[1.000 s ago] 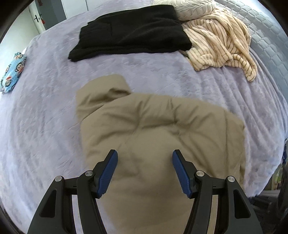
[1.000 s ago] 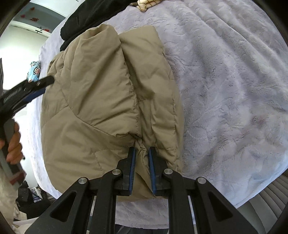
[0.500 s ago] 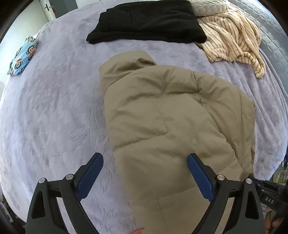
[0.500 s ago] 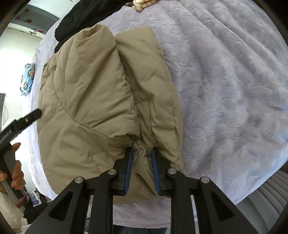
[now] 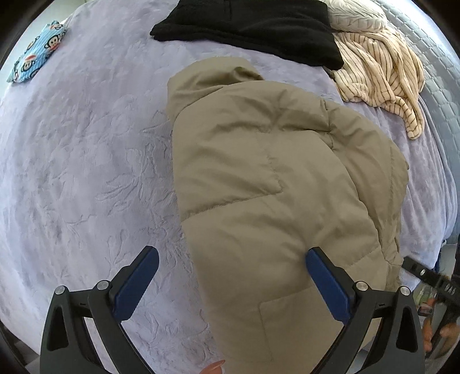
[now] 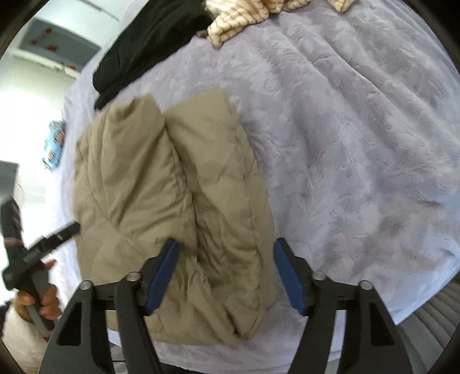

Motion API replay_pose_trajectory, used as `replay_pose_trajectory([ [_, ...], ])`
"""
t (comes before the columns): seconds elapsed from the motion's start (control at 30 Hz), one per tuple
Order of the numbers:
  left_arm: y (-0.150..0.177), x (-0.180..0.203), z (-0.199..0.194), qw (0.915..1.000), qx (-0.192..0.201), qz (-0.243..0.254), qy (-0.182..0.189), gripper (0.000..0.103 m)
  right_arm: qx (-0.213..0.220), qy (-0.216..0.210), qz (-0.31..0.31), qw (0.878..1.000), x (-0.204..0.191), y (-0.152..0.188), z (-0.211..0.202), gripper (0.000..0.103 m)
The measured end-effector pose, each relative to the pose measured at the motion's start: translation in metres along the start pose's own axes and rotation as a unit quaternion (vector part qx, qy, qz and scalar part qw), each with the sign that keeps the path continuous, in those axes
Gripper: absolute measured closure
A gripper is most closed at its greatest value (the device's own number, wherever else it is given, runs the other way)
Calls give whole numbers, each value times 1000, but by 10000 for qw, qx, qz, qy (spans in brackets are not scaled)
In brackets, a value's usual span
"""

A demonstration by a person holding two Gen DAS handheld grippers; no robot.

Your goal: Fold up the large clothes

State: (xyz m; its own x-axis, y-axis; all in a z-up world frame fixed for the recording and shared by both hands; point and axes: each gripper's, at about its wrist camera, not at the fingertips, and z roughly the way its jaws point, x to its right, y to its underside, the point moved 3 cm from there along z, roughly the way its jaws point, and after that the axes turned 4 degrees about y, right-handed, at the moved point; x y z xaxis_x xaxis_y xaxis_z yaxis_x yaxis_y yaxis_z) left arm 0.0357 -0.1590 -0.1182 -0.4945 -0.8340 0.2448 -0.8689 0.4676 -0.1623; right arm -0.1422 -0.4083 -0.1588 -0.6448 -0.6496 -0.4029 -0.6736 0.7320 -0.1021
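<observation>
- Left wrist view: the left gripper (image 5: 231, 283) hangs with its jaws spread wide, having just been opening. The near left edge of the tan puffer jacket (image 5: 273, 187) lies below the gap, with neither blue pad pressing on it; the left pad is over bare bedspread, the right over the jacket.
- The jacket lies folded on the lavender bed (image 5: 86, 172), running from about 12 o'clock of the gripper down to the bottom edge of the frame.
- A black garment (image 5: 253, 26) lies at 12 o'clock beyond the jacket, and a cream striped garment (image 5: 379, 72) at 1 o'clock touches the black one.
- A blue monkey-print cloth (image 5: 37, 54) sits well apart at 10 o'clock.
- Right wrist view: the right gripper (image 6: 227, 276) has just been opening, and its jaws stand apart over the jacket's near right corner. The bunched tan fabric lies between the pads, free of both as far as the blurred frame shows.
- At 9 o'clock there, a person's hand (image 6: 43, 299) holds the left gripper's handle beside the jacket's far edge.
</observation>
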Motion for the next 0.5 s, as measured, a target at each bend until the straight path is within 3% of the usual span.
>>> replay_pose_trajectory([
  [0.03,0,0,0,10000,-11,-10,38,0,-1,-85,75,9999,4,-4,0,17],
  [0.23,1,-3,1,9992,-59,-110,380,0,-94,-407,12,9991,6,-18,11,14],
  [0.27,1,-4,0,9989,-59,-138,442,0,-132,-433,-55,9990,5,-19,13,2],
  [0.5,4,-10,3,9987,-115,-239,440,0,-307,-498,-298,9978,-6,-27,32,0],
])
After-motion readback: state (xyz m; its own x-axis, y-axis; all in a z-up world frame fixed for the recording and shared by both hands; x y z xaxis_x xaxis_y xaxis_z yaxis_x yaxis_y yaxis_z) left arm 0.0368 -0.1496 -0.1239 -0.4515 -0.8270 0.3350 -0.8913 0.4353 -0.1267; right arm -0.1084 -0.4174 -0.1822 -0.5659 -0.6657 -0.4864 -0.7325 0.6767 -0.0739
